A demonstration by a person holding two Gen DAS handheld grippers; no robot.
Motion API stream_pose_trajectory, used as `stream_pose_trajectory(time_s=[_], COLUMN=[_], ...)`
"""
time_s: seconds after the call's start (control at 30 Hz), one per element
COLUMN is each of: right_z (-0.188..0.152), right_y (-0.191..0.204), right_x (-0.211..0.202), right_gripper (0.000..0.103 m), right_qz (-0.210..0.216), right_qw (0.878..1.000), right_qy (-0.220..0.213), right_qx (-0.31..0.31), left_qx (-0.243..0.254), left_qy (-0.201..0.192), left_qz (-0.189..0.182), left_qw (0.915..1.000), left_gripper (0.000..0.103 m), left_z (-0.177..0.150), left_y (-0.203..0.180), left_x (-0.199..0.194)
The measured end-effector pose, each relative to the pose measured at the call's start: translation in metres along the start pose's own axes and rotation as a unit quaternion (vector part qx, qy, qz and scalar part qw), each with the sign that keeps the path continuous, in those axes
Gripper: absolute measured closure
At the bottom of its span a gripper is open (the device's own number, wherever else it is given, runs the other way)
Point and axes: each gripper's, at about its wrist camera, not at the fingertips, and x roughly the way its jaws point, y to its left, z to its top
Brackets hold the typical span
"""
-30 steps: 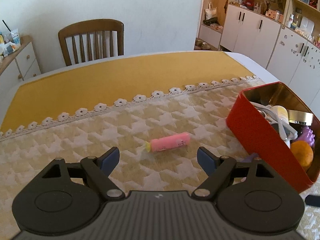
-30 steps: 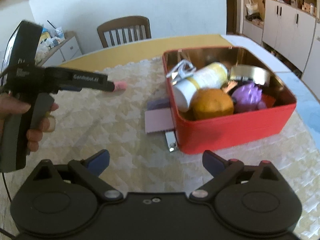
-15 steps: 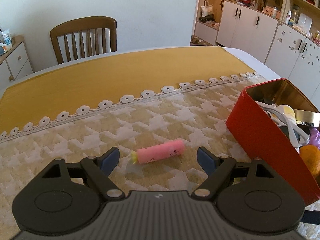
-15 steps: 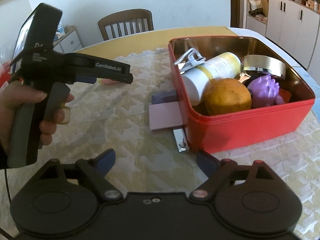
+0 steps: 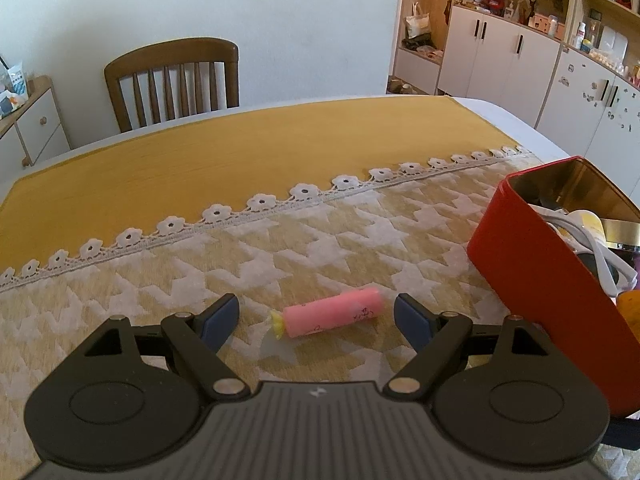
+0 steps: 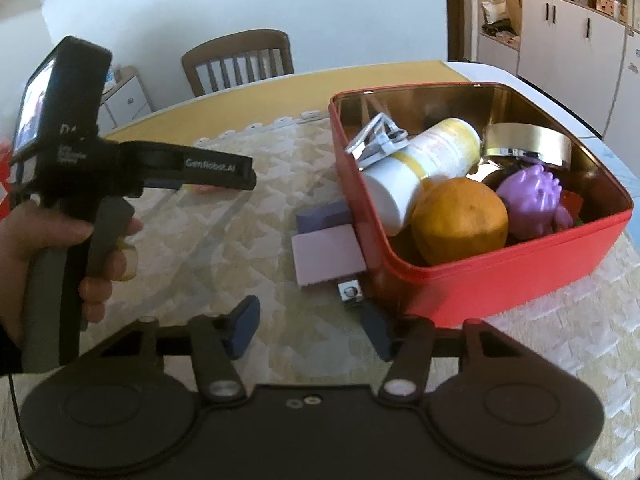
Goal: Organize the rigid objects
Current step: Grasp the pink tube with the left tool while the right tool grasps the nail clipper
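A pink cylinder with a yellow end (image 5: 331, 317) lies on the patterned cloth, between the open jaws of my left gripper (image 5: 316, 316), untouched. The red tin (image 5: 532, 280) stands to its right. In the right wrist view the tin (image 6: 500, 280) holds an orange (image 6: 460, 220), a white-and-yellow bottle (image 6: 424, 164), a purple toy (image 6: 532, 200), a gold-lidded jar (image 6: 528, 144) and a white clip (image 6: 376, 140). My right gripper (image 6: 312, 330) is open and empty, just short of a nail clipper (image 6: 351, 293) and a pink pad (image 6: 326, 254) lying against the tin's left wall.
A purple block (image 6: 324, 216) lies behind the pink pad. The hand-held left gripper (image 6: 132, 168) fills the left of the right wrist view. A wooden chair (image 5: 176, 80) stands at the table's far edge. White cabinets (image 5: 520, 64) line the right wall.
My left gripper moved forward until the pink cylinder lies between its jaws. My right gripper moved forward and down toward the nail clipper and narrowed its jaws somewhat.
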Motion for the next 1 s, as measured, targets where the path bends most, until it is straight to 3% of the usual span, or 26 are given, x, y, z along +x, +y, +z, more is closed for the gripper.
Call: stream_pose_trajectory(time_s=[0.03, 0.17, 0.3, 0.53, 0.77, 1.0], right_z=[0.000, 0.000, 0.001, 0.004, -0.005, -0.019], right_y=[0.001, 0.006, 0.010, 0.016, 0.032, 0.030], right_x=[0.001, 0.004, 0.008, 0.013, 0.007, -0.009], right_gripper=[0.049, 0.069, 0.094, 0.095, 0.096, 0.096], right_qz=[-0.004, -0.037, -0.063, -0.068, -0.015, 0.000], right_qw=[1.000, 0.999, 0.997, 0.996, 0.996, 0.994], right_qy=[-0.001, -0.007, -0.012, -0.017, -0.003, 0.010], right_qx=[-0.002, -0.018, -0.033, -0.051, -0.085, -0.108], left_qx=[0.001, 0.012, 0.024, 0.026, 0.020, 0.022], left_qy=[-0.001, -0.009, -0.017, -0.019, -0.011, -0.006], left_qz=[0.001, 0.002, 0.004, 0.005, 0.003, 0.001], left_qw=[1.0000, 0.9999, 0.9996, 0.9995, 0.9997, 0.9997], left_gripper=[0.019, 0.024, 0.044, 0.044, 0.044, 0.044], left_z=[0.000, -0.003, -0.003, -0.006, -0.016, -0.028], left_y=[-0.001, -0.004, -0.007, -0.006, 0.001, 0.001], left_x=[0.000, 0.000, -0.002, -0.006, -0.019, -0.037])
